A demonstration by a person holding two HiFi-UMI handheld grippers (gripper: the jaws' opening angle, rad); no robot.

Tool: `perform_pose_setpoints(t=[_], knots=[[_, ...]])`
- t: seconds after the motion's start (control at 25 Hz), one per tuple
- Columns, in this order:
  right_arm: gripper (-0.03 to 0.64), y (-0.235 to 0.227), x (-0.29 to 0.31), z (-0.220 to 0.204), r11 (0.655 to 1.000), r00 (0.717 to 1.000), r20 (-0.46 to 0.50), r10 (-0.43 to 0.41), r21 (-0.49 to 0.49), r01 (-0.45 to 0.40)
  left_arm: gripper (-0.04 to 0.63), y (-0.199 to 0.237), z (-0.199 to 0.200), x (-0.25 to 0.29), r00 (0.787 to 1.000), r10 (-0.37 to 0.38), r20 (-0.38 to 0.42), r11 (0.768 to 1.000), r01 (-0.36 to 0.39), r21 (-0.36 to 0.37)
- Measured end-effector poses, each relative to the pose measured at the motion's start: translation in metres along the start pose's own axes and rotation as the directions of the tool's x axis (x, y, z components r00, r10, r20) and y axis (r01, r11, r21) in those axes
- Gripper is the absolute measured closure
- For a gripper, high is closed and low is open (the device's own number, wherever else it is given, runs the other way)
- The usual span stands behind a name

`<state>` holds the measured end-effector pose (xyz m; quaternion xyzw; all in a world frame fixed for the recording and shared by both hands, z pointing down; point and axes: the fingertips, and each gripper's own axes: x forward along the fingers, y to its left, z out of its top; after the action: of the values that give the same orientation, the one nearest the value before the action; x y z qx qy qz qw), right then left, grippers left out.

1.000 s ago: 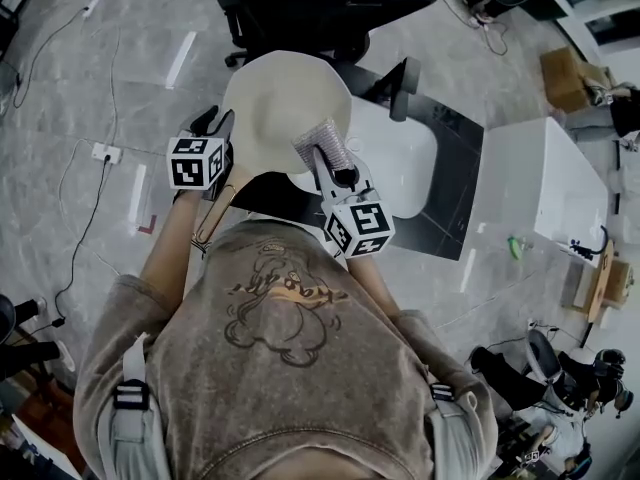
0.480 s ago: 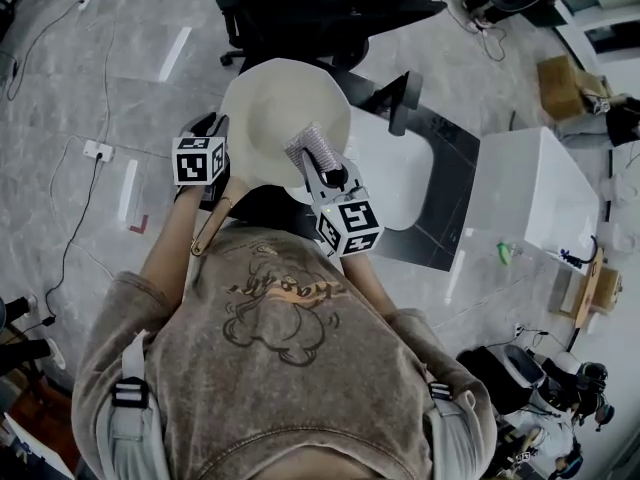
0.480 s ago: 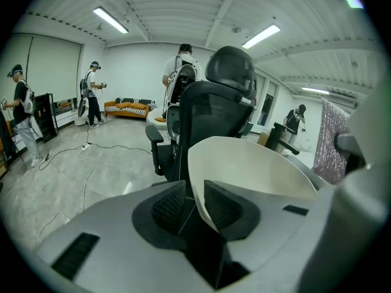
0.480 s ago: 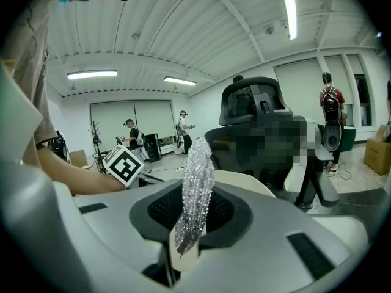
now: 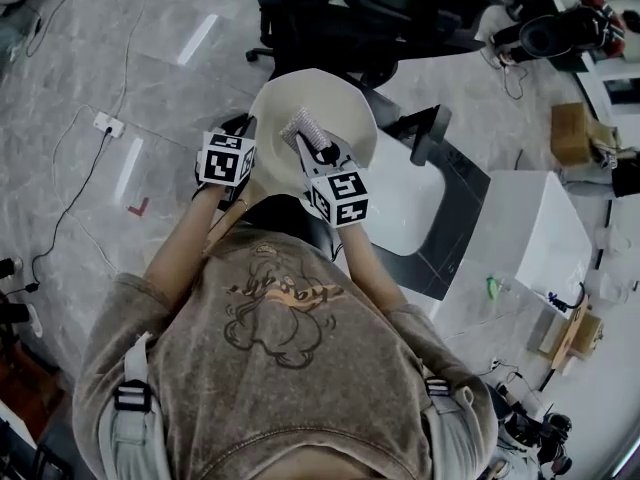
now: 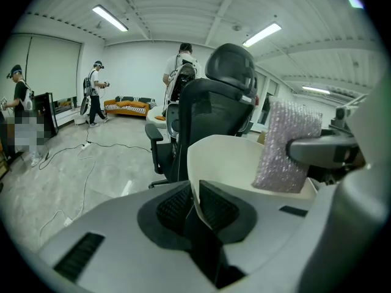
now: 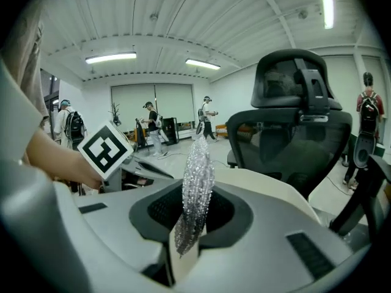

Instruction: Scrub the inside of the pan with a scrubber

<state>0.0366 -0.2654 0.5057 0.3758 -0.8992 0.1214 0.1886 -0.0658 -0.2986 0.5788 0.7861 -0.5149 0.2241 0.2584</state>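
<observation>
This is an open-plan lab or office set up for recording work. The grey polished floor (image 5: 80,118) carries a power strip (image 5: 107,125) at 10 o'clock and loose cables (image 5: 60,218). A black mesh office chair (image 5: 370,18) stands at 12 o'clock, a white worktop (image 5: 545,238) at 3 o'clock. Ceiling strip lights (image 6: 110,18), an orange sofa (image 6: 125,107) and standing people with backpacks (image 6: 180,72) fill the hall.
</observation>
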Motion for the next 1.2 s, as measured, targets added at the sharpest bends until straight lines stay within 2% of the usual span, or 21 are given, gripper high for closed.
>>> perform_pose_setpoints(t=[0.28,0.72,0.92,1.2], knots=[[0.546,0.014,0.056,-0.027,0.990,0.986,-0.148,0.075,-0.106,-0.091,0.540,-0.001,0.002,0.002,1.000,-0.007,-0.008,1.000,0.007,0.003],[0.548,-0.004,0.108,-0.034,0.972,0.974,-0.222,0.044,-0.214,-0.093,0.541,-0.001,0.002,0.002,0.999,-0.040,-0.027,0.999,0.040,-0.009],[0.548,-0.018,0.125,-0.030,0.958,0.968,-0.250,0.001,-0.277,-0.073,0.541,0.000,0.002,0.001,0.998,-0.048,-0.035,0.999,0.048,-0.013],[0.546,-0.058,0.129,-0.032,0.940,0.956,-0.262,-0.134,-0.339,0.039,0.541,0.000,0.002,0.001,0.998,-0.055,-0.034,0.998,0.054,-0.018]])
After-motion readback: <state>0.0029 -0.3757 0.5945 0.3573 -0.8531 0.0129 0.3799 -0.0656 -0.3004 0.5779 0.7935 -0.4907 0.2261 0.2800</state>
